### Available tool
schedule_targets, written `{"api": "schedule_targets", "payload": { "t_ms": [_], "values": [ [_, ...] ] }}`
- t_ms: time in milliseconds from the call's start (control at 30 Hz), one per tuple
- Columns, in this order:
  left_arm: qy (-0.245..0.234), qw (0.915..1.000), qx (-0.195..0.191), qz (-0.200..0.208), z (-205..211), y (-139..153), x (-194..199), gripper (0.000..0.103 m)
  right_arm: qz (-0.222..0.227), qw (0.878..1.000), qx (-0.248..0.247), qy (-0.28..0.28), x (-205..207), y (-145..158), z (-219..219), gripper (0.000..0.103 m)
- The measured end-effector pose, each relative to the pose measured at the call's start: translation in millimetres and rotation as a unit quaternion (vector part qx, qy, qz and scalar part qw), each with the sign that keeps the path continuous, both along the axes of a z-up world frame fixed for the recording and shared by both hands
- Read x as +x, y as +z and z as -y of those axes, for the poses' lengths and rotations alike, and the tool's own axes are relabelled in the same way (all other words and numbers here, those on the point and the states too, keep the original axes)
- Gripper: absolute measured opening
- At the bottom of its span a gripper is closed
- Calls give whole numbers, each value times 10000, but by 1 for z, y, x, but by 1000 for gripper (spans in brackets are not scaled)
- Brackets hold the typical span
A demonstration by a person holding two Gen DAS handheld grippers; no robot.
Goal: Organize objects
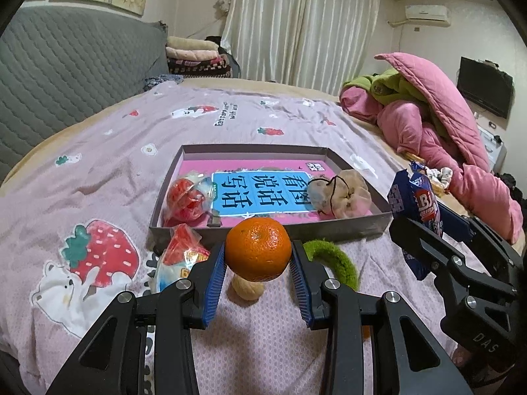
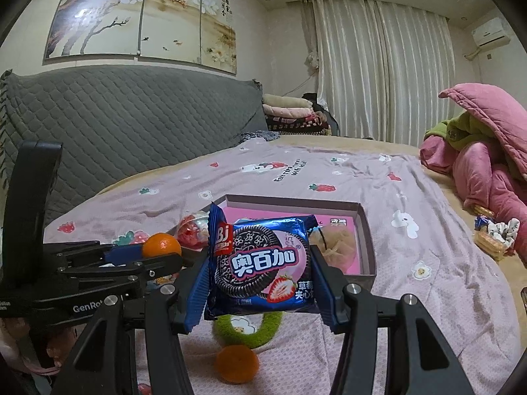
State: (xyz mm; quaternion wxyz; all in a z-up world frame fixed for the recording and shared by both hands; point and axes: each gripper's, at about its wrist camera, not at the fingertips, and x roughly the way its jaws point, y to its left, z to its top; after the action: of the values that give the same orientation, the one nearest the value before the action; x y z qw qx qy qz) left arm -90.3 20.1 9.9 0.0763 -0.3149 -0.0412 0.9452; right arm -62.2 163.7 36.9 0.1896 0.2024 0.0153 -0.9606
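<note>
On the bed (image 1: 98,151), over a pink sheet printed with strawberries: both grippers raised, each with a load. Left gripper (image 1: 258,265) closed on an orange (image 1: 258,250), blue pads pressed to its two sides, fruit held clear of the sheet just short of the near wall of the box (image 1: 263,227). Right gripper (image 2: 260,279) clamped on a blue cookie packet (image 2: 263,263), jaws part-way apart, pads against the packet's left and right edges, packet upright and facing the camera.

Inside the open grey box, over a pink book (image 1: 260,191) with blue lettering: a red-filled clear packet (image 1: 187,197) at the left end, a beige drawstring pouch (image 1: 342,194) at the right end, a small dark clip-like piece by the near wall, too small to name.

Outside the box, on the sheet: a red and white snack bag (image 1: 179,253) touching the near left corner, a green fuzzy ring (image 1: 336,260) below the right gripper, a pale round item (image 1: 247,288) beneath the held orange, kind unclear, and a second orange (image 2: 237,363) beside the ring in the right wrist view.

Farther right, near the heaped pink quilt (image 1: 438,131): a few more wrapped snacks (image 2: 490,240).
</note>
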Motion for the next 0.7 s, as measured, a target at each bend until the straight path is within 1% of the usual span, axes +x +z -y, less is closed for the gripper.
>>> {"api": "schedule_targets", "payload": {
  "t_ms": [167,467,700],
  "values": [
    [12,10000,21,21,1,-2,-6,39,50,10000,-4,-48,-4,-2,-2,56],
    [62,10000,55,8,4,3,-17,39,-29,9999,-134,-85,-9,5,-3,56],
    [70,9999,97,-1,4,5,-29,39,-63,9999,-118,-93,-17,8,-1,56]
  ]
}}
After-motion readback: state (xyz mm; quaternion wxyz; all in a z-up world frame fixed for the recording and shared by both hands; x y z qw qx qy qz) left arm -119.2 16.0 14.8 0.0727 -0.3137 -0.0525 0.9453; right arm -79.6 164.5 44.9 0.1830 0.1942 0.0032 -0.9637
